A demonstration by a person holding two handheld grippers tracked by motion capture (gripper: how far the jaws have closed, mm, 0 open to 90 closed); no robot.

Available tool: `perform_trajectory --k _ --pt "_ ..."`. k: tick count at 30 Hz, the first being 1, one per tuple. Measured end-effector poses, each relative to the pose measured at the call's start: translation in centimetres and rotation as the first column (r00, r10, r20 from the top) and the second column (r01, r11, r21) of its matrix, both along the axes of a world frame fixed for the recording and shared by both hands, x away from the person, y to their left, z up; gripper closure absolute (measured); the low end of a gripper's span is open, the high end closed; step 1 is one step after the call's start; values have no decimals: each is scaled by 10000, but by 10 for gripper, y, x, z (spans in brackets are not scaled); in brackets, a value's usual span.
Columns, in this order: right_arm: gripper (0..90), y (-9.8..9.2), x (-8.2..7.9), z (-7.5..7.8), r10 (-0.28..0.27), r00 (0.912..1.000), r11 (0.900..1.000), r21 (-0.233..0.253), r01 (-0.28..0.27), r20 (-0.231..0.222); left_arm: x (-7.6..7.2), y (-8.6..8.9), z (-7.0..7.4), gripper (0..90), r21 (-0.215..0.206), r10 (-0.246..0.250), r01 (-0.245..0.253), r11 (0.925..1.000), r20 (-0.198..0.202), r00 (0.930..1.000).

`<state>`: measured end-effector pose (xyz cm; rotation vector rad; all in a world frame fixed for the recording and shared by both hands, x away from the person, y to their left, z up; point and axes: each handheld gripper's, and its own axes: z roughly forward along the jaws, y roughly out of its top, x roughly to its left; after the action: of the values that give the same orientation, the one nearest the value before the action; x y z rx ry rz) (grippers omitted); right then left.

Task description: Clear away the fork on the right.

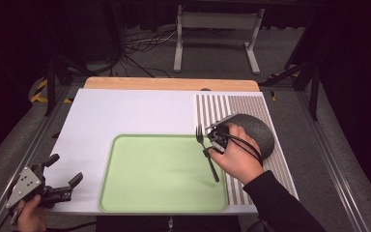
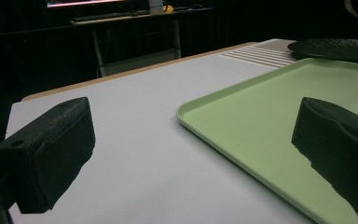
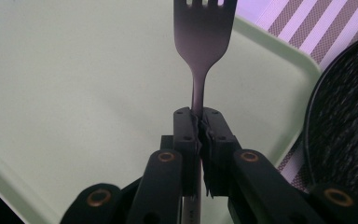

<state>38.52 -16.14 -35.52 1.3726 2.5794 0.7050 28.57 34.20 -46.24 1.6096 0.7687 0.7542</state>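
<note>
Above green tray (image 1: 164, 174), right tongs (image 1: 211, 140) grip fork (image 1: 207, 152)

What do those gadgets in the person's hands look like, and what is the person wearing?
Both grippers are black, each with two jaws. The left gripper carries a grey three-cornered plate with small holes. The right gripper has brass-coloured pivot rivets, and black cables loop over the hand. The right arm wears a black sleeve.

Right claw (image 3: 199, 133) clamped on fork (image 3: 204, 42) neck — jaws pressed tight against handle from both sides. Fork points up and away, tines at top edge, partly cut off. Green tray (image 3: 65, 93) beneath, its rounded corner at upper right. Dark textured plate (image 3: 349, 116) at right, beside tray — lies on striped mat (image 3: 307, 23).
</note>
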Motion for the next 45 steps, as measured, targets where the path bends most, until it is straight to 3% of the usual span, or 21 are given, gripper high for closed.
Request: perform_trajectory --k 9,22,33,45 --pt "849 5 2 -13 -644 9929 9979 -168 631 -1003 0 0 0 0 -11 7 -7 10000 -34 10000" --pt "843 5 8 -32 -898 9870 9960 -110 891 -1330 0 0 0 0 4 -13 13 10000 14 10000" --pt "839 8 11 -49 -1042 9835 9942 -407 992 -1479 0 -1 0 0 10 -55 55 10000 42 10000" --pt "864 9 10 -48 -969 9838 9949 -425 915 -1511 0 0 0 0 44 -61 60 10000 33 10000"
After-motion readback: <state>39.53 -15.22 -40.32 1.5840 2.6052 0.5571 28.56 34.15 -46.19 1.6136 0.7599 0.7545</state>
